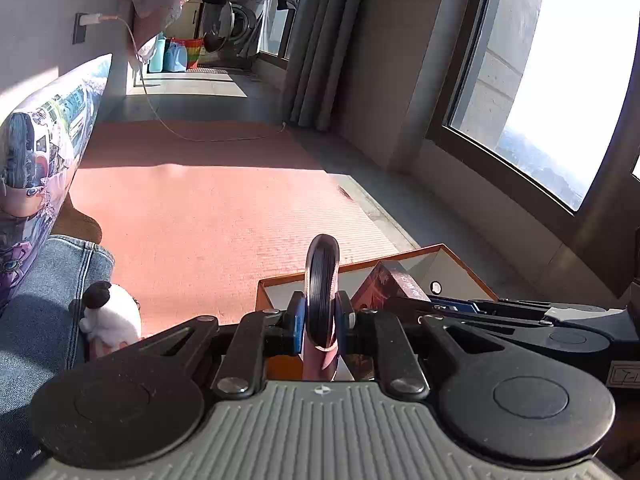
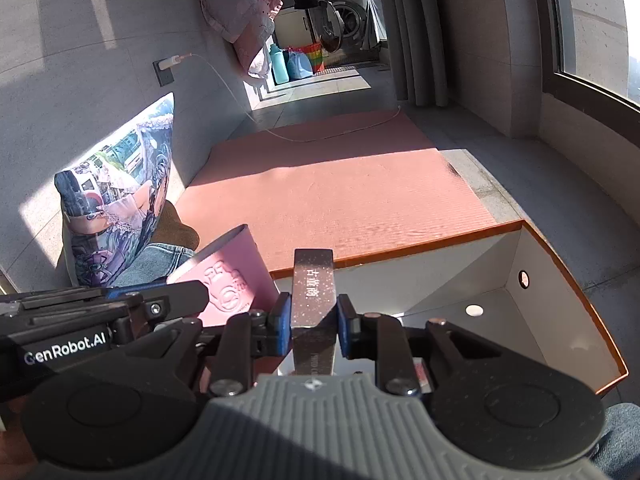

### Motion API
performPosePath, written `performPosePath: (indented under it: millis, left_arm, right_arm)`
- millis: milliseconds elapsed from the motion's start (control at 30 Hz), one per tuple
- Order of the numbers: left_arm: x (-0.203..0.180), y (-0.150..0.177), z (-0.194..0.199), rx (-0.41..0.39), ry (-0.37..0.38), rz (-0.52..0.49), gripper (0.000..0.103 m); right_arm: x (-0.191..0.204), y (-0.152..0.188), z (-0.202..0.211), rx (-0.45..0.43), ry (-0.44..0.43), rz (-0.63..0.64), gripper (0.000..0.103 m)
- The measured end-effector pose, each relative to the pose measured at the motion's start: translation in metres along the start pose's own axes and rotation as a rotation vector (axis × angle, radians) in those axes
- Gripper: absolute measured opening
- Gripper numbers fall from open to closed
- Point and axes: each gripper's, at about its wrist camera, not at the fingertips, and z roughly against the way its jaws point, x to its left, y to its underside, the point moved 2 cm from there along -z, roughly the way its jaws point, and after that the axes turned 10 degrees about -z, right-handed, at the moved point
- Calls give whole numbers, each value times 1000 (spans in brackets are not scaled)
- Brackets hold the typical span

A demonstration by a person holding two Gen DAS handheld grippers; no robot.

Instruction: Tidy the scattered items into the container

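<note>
My left gripper (image 1: 322, 312) is shut on a flat pink item (image 1: 322, 280), seen edge-on with a dark ribbed rim. In the right wrist view the same pink item (image 2: 232, 276) shows an embossed face and is held up at the left by the left gripper (image 2: 188, 292). My right gripper (image 2: 314, 320) is shut on a small dark speckled box (image 2: 313, 280) with white lettering, held over the near left part of the container. The dark box (image 1: 394, 284) also shows in the left wrist view. The container (image 2: 560, 280) is a white open box with an orange rim (image 1: 452, 258).
A pink mat (image 1: 224, 208) covers the floor ahead. A printed pillow (image 2: 116, 208) leans on the left wall, with a person's jeans leg (image 1: 44, 304) and a white plush toy (image 1: 114, 316) beside it. A charging cable (image 2: 320, 136) crosses the mat's far end. Window and curtain stand right.
</note>
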Motion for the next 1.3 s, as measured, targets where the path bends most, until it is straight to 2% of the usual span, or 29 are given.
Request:
performPosePath:
  millis: [233,400,533,600,967,1133,1300]
  left_arm:
    - [-10,0,-37,31,-12,-36,17]
    - [-9,9,-65,103,-44,-39,17]
    - [-10,13,-72,113,-84,-70,17]
    - [-10,11,-73,117,-74,-59,17]
    - [-12,14,-63,78,2,-16,17]
    - [1,12,-65,70,-20,27,17]
    - [12,2,-63,24,-35,49,17]
  right_arm:
    - [-22,-5,-27,31,33,-77,25]
    - [-34,-1,-57,88,52,-142,25]
    - [-38,6,-76,121,76,-156,25]
    - [-39,9,-83,130,89,-155,25]
    - [-47,7,-75,98,91,-148,25]
    - [-43,6,-76,99,75,-139,25]
    - [-45,4,-78,85,78,-151,25]
